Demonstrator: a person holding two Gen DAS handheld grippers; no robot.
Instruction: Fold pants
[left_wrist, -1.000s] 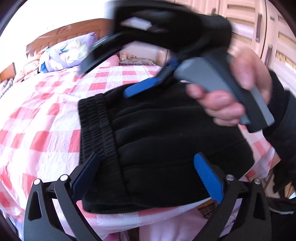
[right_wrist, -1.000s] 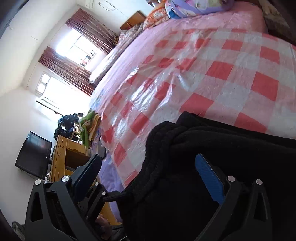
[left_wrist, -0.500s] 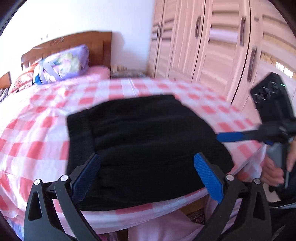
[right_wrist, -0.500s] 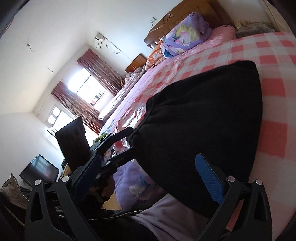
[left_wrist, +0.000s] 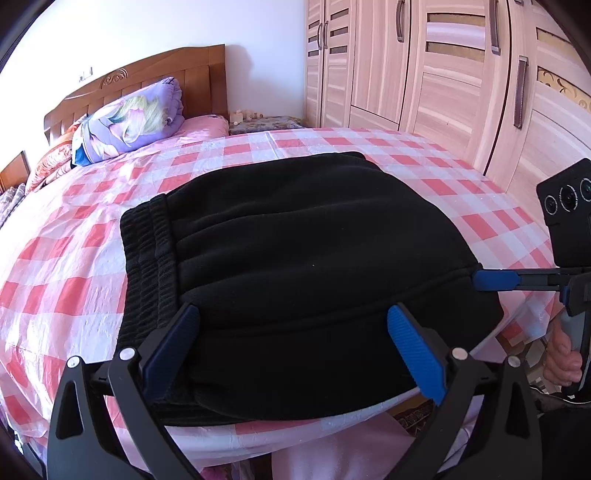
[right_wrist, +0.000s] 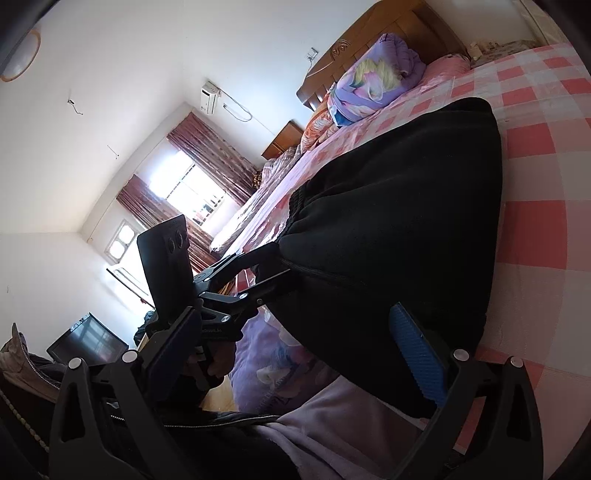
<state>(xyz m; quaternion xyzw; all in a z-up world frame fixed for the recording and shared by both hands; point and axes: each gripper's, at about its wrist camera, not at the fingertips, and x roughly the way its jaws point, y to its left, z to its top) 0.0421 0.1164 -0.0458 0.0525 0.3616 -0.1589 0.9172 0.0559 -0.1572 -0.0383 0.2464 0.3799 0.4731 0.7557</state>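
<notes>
The black pants (left_wrist: 295, 266) lie folded in a thick stack on the pink checked bed (left_wrist: 74, 258), with the ribbed waistband (left_wrist: 147, 258) at the left. They also show in the right wrist view (right_wrist: 406, 229). My left gripper (left_wrist: 295, 350) is open, its blue pads apart over the near edge of the stack. My right gripper (right_wrist: 295, 354) is open at the stack's right edge. It also appears at the right of the left wrist view (left_wrist: 495, 280), its fingers touching the pants' side. The left gripper also shows in the right wrist view (right_wrist: 273, 264).
A purple folded quilt (left_wrist: 129, 118) and the wooden headboard (left_wrist: 147, 77) are at the far end of the bed. Wardrobe doors (left_wrist: 443, 74) stand along the right. A window with curtains (right_wrist: 192, 199) and a television (right_wrist: 88, 339) are beyond the bed's left side.
The right gripper swung from above the pants down to their right edge. The left gripper drew back slightly and the stack settled flat on the bed.
</notes>
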